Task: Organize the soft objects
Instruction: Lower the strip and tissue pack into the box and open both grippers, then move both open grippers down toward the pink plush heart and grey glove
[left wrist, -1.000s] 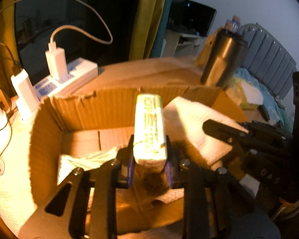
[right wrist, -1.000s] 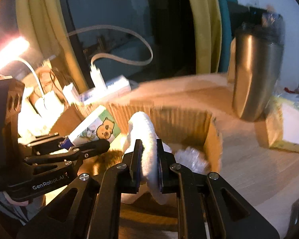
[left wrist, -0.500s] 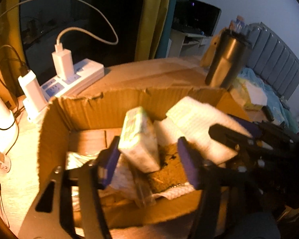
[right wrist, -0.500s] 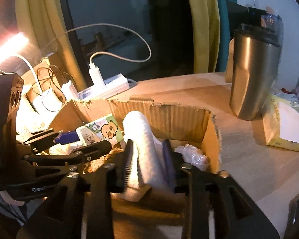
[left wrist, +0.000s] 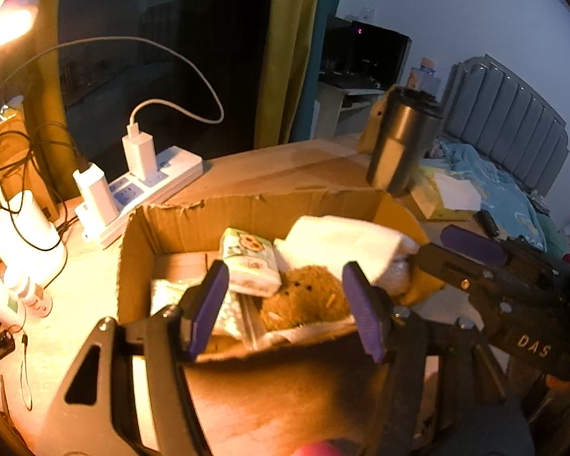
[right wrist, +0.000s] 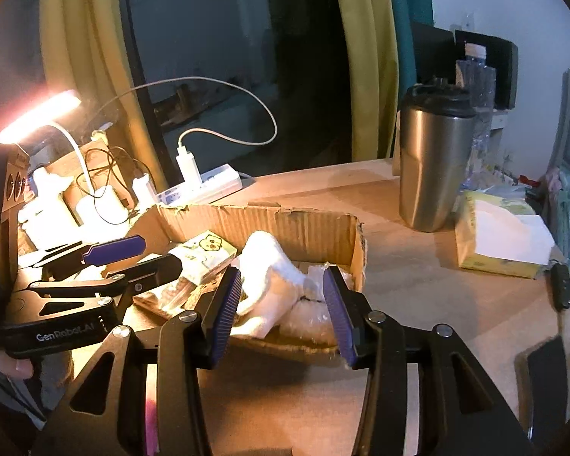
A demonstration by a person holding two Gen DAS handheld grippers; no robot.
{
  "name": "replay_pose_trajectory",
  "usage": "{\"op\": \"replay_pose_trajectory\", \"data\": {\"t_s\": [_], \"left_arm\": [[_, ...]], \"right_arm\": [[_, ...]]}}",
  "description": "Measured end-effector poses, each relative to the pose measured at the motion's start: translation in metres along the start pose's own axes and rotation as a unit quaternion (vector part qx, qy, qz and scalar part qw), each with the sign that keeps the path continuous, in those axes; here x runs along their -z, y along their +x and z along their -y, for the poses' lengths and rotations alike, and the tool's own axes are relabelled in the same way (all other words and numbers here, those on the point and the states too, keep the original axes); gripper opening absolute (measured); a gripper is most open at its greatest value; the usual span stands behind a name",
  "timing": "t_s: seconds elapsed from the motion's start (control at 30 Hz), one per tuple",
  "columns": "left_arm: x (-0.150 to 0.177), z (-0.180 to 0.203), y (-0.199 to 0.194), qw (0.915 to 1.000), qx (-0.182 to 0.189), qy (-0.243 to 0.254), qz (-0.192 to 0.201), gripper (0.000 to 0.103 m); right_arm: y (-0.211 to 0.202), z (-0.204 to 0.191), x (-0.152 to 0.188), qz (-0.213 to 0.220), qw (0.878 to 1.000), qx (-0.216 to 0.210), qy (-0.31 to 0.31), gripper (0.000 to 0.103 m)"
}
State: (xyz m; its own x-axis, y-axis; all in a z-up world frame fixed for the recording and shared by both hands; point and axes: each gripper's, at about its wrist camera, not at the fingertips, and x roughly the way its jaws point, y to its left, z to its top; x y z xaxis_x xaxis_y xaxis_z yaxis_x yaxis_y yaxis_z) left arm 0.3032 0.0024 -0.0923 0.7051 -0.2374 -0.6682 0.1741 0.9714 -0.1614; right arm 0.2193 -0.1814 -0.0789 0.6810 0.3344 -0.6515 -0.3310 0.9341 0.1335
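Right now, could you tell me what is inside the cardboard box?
In the cardboard box: a tissue pack with a cartoon face, a white folded cloth, a brown plush toy and crinkly clear plastic. Whatever lies beneath them is covered.

Both wrist views close above the shared cardboard box point(left wrist: 247, 209), facing the window
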Motion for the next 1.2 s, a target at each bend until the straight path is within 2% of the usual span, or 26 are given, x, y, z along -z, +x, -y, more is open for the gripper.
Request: {"op": "replay_pose_trajectory", "data": {"t_s": [0.53,1.2], "left_arm": [[0.020,0.021,-0.060,0.9992,0.008,0.008,0.038,0.065],[0.077,0.034,-0.095,0.9991,0.018,0.000,0.038,0.066]], "right_arm": [[-0.053,-0.015,0.018,0.023,1.000,0.001,-0.011,0.048],[-0.089,-0.040,0.067,0.010,1.000,0.000,-0.028,0.048]]}}
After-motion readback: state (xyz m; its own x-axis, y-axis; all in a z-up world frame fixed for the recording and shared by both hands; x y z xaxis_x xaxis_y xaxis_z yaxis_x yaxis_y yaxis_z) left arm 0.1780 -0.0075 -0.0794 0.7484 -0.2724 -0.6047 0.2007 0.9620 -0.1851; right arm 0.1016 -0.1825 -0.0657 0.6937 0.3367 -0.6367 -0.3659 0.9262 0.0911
